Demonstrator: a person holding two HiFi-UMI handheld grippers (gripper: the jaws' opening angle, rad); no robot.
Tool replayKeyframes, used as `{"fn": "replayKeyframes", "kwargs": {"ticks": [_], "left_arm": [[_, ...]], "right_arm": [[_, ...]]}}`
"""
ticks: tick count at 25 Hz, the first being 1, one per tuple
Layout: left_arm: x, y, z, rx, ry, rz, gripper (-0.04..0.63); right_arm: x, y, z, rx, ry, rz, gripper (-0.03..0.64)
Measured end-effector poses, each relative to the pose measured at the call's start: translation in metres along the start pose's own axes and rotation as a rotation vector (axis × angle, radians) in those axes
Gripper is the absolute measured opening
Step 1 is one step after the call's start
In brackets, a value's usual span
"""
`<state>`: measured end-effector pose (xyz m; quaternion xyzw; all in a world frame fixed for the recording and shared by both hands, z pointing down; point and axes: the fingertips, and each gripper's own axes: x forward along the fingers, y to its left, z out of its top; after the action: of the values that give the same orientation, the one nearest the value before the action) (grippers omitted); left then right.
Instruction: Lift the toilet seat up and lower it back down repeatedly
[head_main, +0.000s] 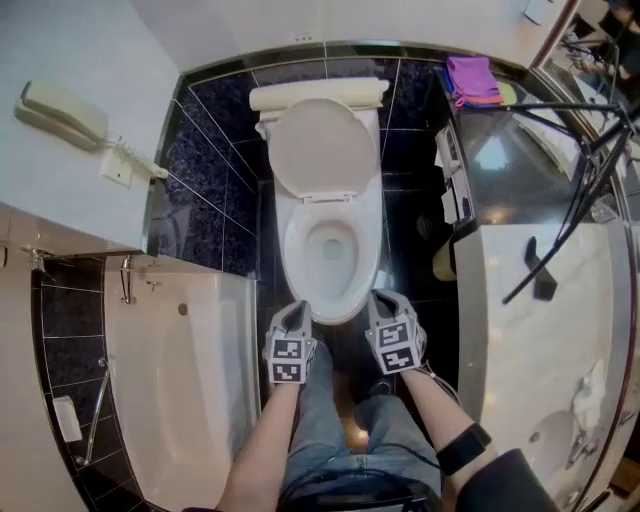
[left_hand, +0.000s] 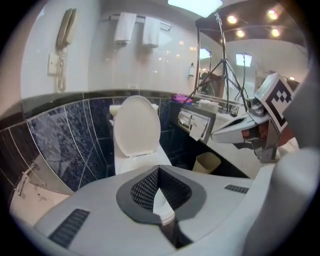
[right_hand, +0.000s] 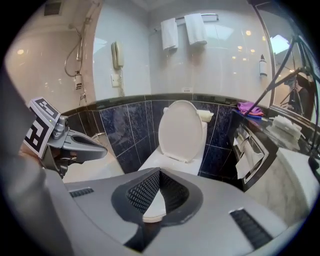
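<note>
The white toilet (head_main: 331, 250) stands against the dark tiled wall, its bowl open. Its lid (head_main: 324, 148) is raised and leans back against the tank; I cannot tell whether the seat ring is up with it. The raised lid (left_hand: 136, 127) (right_hand: 181, 130) shows ahead of both gripper views. My left gripper (head_main: 298, 308) (left_hand: 159, 172) hangs just in front of the bowl's front rim, on its left, jaws shut and empty. My right gripper (head_main: 380, 297) (right_hand: 159, 173) is level with it on the right, also shut on nothing. Neither touches the toilet.
A bathtub (head_main: 180, 380) lies to the left, with a wall phone (head_main: 60, 112) above it. On the right are a marble counter (head_main: 540, 330), a tripod (head_main: 575, 190), a purple cloth (head_main: 472, 80), a paper holder (right_hand: 247, 155) and a small bin (left_hand: 207, 161). A rolled towel (head_main: 318, 95) tops the tank.
</note>
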<state>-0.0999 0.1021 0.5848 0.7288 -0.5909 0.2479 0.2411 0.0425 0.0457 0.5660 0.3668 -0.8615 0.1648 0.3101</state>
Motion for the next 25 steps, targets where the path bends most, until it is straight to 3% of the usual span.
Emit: {"fn": "replayKeyframes", "kwargs": {"ticks": [4,10,17,25], "left_arm": [[-0.052,0.002,0.072,0.002,-0.07,0.016,-0.009],[-0.124,-0.007,0.148,0.032,-0.157,0.016,-0.009],[-0.173,-0.01,0.18,0.017,-0.202,0.012,-0.009],[-0.207,-0.003,0.184,0.038,-0.237,0.018,-0.009]], "right_arm": [[-0.05,0.001,0.065,-0.015,-0.078,0.014,0.02],[-0.114,-0.009,0.128,-0.005,-0.148,-0.007,0.02],[-0.165,-0.01,0.141,-0.033,-0.173,-0.017,0.02],[-0.198,-0.028,0.128,-0.018,-0.175,-0.034,0.02]]}}
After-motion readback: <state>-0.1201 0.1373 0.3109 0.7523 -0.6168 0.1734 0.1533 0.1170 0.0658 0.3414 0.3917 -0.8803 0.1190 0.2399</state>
